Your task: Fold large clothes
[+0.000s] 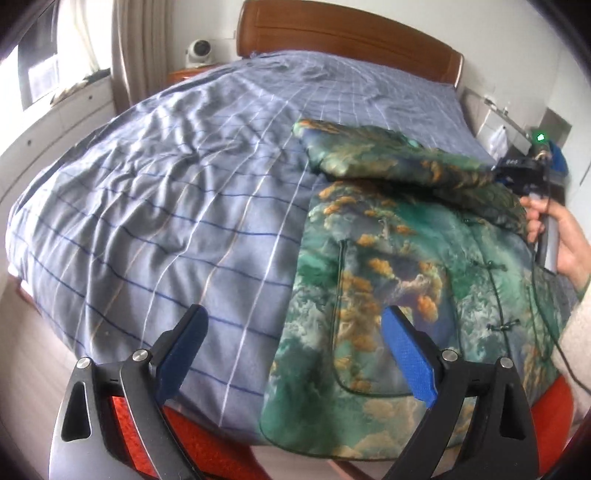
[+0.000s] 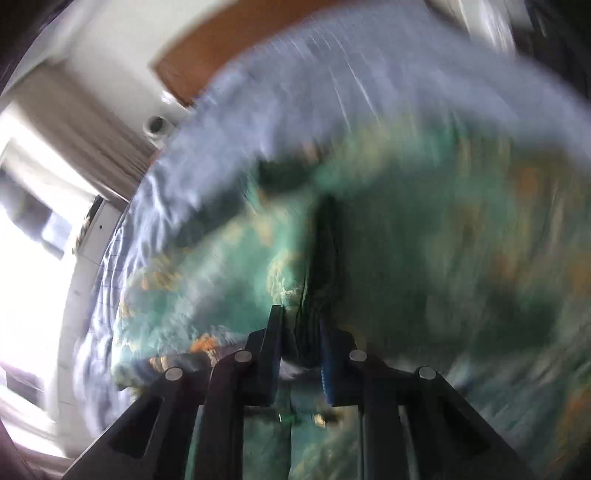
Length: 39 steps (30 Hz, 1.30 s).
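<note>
Green-and-orange cloud-print padded jacket lies on the blue checked duvet's right side, one sleeve folded across, hem at the bed's near edge. Left gripper hovers wide, empty; right gripper pinches jacket fabric, blurred. Duvet's left side lies open.

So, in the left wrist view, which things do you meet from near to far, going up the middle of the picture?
Left gripper, open → green patterned jacket → its folded-over sleeve → blue checked duvet → wooden headboard.
</note>
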### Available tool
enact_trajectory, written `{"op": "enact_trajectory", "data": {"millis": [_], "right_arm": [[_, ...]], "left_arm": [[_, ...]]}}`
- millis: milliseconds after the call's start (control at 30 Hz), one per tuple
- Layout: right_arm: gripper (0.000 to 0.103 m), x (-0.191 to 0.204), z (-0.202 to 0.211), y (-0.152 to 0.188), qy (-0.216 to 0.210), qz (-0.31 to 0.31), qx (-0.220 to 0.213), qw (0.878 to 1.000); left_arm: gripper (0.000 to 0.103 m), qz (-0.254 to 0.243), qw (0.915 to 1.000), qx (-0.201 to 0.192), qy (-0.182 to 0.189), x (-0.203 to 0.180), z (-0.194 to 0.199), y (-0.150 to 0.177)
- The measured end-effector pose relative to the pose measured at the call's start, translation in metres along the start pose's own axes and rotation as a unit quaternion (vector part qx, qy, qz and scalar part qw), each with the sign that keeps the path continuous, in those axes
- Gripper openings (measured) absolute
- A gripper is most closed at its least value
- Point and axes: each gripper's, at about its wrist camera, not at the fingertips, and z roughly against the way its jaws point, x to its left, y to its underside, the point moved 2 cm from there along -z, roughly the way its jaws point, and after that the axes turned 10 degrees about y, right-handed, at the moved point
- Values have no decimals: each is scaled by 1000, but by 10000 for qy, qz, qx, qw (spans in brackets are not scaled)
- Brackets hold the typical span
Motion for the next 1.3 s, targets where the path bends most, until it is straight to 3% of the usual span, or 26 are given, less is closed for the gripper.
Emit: {"op": "enact_trajectory", "data": {"millis": [67,100,233,300,367,433,533,600,700,767,800,833,900,1033,1167,1300], "right_arm": [[18,14,22,-2,412,604,-694,9949],[18,16,21,-1,609,768,-764,9922],[27,12,-42,25,886,976,411,9904],[34,6,-41,30,832,839,203,9928],[53,0,-28,30,731,689,84,9949],[53,-4,-5,24,726,609,-156,9954],[54,2,32,11,756,834,-846,9900],[53,14,42,5,333,1099,-974,9886],[53,38,9,-3,34,1378,-592,9887],[53,35,-32,7,369,1415,-34,9892],[53,31,-52,13,549,1384,274,9885],[53,28,-66,19,646,1342,388,9881],[53,27,-60,23,647,1288,77,9895],[56,21,-16,20,333,1077,-193,9934],[74,15,31,43,248,1315,-550,9895],[83,-3,67,78,428,1423,-669,9866]], "left_arm": [[96,-30,10000,-8,-52,0,-6,-2],[96,-43,10000,52,-27,-2,-11,-6],[96,-377,9992,30,142,-23,-31,-40],[96,-454,9989,-85,73,-30,-39,-67],[96,-468,9984,-286,135,-34,-47,-95],[96,-541,9976,-420,92,-40,-60,-121],[95,-615,9962,-610,-125,-47,-93,-153],[95,-590,9953,-721,-265,-49,-122,-165],[92,-635,9956,-172,-672,-45,-175,-161],[92,-586,9942,526,-737,-36,-215,-148],[93,-485,9951,576,-639,-32,-221,-145],[96,-375,9963,497,-585,-28,-219,-144],[97,-210,9976,377,-548,-23,-204,-147],[96,-335,9982,71,-482,-28,-155,-143],[99,-605,9965,-85,-573,-40,-103,-119],[99,-675,9949,-34,-747,-54,-76,-99]]}}
